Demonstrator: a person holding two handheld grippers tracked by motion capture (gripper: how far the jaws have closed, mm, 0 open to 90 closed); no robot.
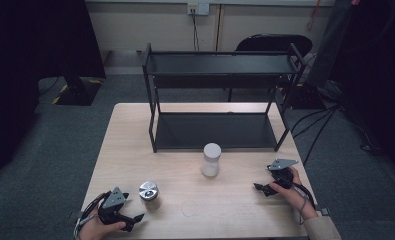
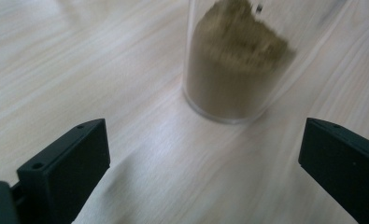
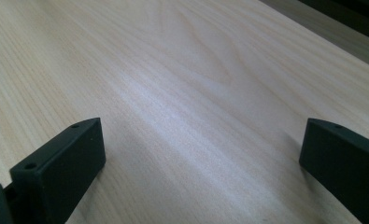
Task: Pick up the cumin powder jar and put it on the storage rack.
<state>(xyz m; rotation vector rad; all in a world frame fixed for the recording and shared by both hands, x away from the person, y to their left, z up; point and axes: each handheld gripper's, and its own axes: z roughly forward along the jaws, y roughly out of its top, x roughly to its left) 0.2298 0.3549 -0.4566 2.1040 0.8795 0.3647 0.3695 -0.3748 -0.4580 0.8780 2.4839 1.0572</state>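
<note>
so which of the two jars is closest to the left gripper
The clear jar with the silver lid, holding brown powder, just ahead of the left gripper; the white jar stands farther off.

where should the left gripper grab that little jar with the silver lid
Best on the clear round wall of the jar, below its silver lid, probably with a level approach from the person's side. It stands upright on the table, so its straight sides suit two flat jaws. The left gripper already faces it in the left gripper view, jaws wide open with the jar ahead of the gap.
</note>
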